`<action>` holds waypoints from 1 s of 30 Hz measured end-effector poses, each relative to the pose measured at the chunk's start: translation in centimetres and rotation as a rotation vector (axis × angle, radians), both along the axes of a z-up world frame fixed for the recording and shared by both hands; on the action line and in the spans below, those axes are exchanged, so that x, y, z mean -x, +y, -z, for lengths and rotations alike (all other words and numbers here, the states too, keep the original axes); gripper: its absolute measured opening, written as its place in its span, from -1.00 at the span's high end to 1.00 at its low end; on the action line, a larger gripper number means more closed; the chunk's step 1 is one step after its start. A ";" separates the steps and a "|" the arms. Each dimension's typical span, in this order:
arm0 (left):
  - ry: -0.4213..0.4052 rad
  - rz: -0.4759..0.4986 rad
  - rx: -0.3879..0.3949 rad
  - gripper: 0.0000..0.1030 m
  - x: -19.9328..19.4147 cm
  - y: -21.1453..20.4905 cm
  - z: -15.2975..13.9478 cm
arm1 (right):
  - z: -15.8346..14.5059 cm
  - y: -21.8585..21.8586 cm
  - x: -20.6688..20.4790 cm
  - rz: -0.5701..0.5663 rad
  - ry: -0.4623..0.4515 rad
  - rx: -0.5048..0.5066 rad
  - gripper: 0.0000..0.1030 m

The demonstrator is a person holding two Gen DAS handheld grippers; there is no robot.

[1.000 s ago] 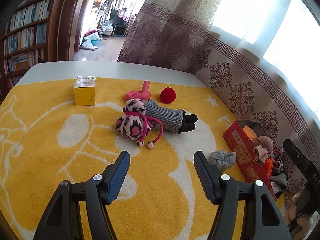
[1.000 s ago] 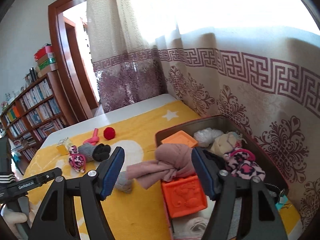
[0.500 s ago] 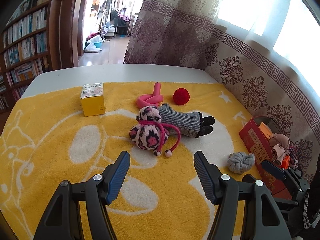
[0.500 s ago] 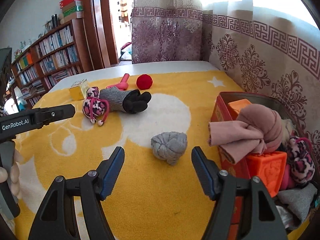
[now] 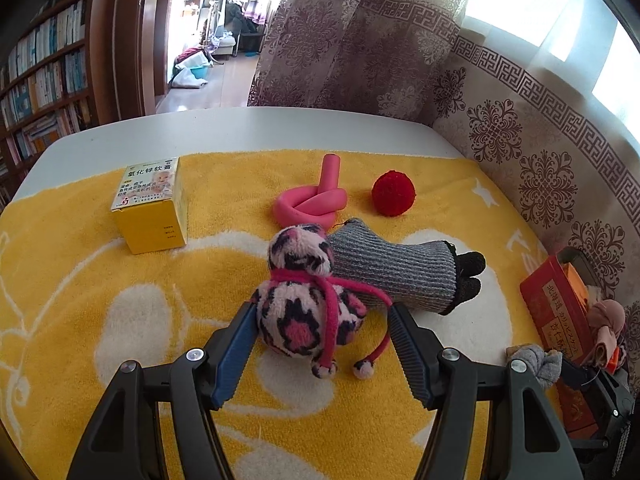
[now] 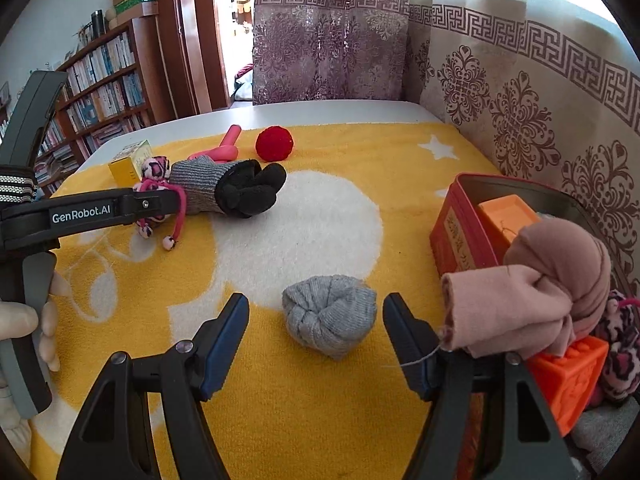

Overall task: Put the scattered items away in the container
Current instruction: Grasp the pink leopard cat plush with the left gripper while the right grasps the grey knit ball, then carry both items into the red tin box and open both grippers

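My left gripper (image 5: 322,326) is spread wide, low over the yellow towel (image 5: 80,280), with the pink leopard plush item (image 5: 308,308) sitting between the two fingers; its left blue pad (image 5: 236,354) looks to be just touching the fuzzy side, right pad is near but apart from it, nothing clamped. The plush's pink cord with pom-poms trails toward my right finger. Just ahead of that claw, touching the plush, lies the grey knit glove (image 5: 394,274) with black fingertips pointing right. Further ahead: pink foam tube (image 5: 314,202) looped in a knot, red pom-pom ball (image 5: 393,193) ahead-right of it, yellow carton (image 5: 150,208) ahead-left, all apart from each other on the towel. My right gripper (image 6: 316,334) is also wide apart, holding nothing, with the rolled grey sock (image 6: 330,322) lying on the towel between the fingers and slightly ahead, not touched by either pad. Right of that claw is the red tin container (image 6: 456,224), open, already holding an orange block (image 6: 568,376), another orange block at the back, a knotted pink cloth (image 6: 532,304) hanging over its near edge, and a leopard fuzzy piece at far right. In the right wrist view the left tool's body crosses the left side, glove and plush beyond it. White tabletop (image 5: 240,128) shows past the towel's far edge, patterned curtain (image 6: 520,92) behind.
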State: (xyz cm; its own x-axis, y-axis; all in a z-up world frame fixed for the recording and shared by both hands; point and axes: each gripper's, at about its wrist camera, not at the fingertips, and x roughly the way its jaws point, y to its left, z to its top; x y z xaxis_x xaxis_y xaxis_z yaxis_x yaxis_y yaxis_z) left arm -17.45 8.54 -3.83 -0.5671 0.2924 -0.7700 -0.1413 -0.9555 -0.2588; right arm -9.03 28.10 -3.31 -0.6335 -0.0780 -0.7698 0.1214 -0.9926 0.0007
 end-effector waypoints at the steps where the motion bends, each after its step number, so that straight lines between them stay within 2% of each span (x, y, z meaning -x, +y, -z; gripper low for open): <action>1: 0.002 -0.003 -0.002 -0.31 0.2 -0.1 0.1 | 0.3 0.1 0.2 0.001 -0.012 0.004 -0.42; 5: -0.015 -0.025 -0.045 -0.31 0.8 -1.0 1.1 | 0.9 0.4 0.6 -0.001 -0.048 0.040 -0.42; 6: -0.020 -0.032 -0.060 -0.31 0.9 -1.3 1.4 | 1.0 0.5 0.6 0.000 -0.048 0.043 -0.36; 7: -0.021 -0.037 -0.067 -0.20 1.0 -1.4 1.6 | 1.0 0.5 0.6 0.000 -0.050 0.046 -0.25; 10: -0.007 -0.040 -0.082 -0.07 0.8 -1.8 1.7 | 1.1 0.6 0.7 0.001 -0.060 0.058 0.08; 20: 0.051 -0.077 -0.112 -0.04 -0.2 -2.9 -0.1 | 0.1 0.2 -0.2 -0.032 -0.005 0.079 0.10; 30: 0.077 -0.047 -0.109 -0.04 -1.8 -1.4 -2.0 | -2.0 1.2 -1.5 -0.007 0.061 0.106 0.10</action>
State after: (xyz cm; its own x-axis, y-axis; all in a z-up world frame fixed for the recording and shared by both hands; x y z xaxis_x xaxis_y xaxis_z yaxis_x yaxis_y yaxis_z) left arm -15.64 7.10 -1.87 -0.6383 0.3436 -0.6888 -0.1200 -0.9283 -0.3519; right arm -7.50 29.27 -1.35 -0.6783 -0.1613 -0.7168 0.1312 -0.9865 0.0978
